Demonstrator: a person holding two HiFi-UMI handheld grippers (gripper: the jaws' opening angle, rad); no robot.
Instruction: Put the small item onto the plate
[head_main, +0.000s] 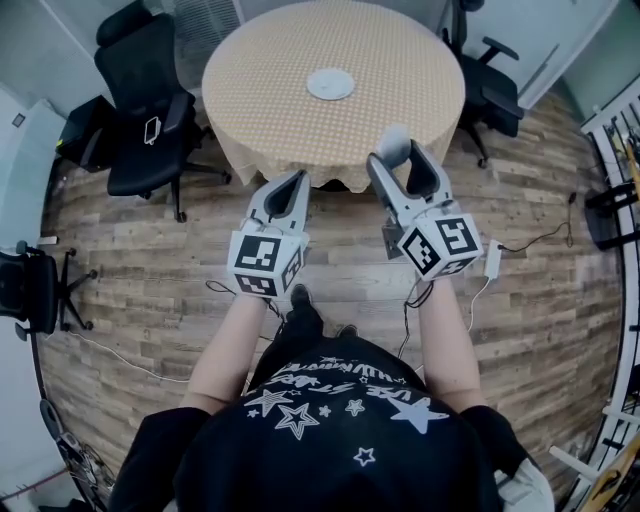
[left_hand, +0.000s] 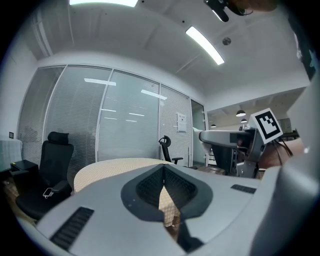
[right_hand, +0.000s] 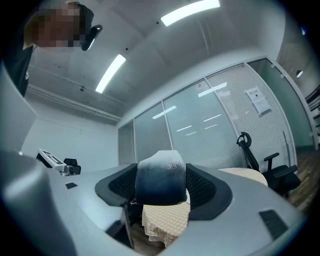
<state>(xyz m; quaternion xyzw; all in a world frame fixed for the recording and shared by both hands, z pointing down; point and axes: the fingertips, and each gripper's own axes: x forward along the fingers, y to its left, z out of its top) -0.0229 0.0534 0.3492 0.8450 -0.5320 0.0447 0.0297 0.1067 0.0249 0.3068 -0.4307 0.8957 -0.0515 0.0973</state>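
Right tongs (head_main: 398, 157) grip the small grey item (right_hand: 161, 179); plate (head_main: 330, 84) lies farther, slightly left, on the round worktop (head_main: 415, 60). Left tongs (head_main: 295, 181) closed, empty.

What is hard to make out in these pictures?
The small item: right gripper view, the right tongs cover its sides; its kind is unclear.
The plate: head view, too small for detail.
The table legs: head view, hidden under the tablecloth.
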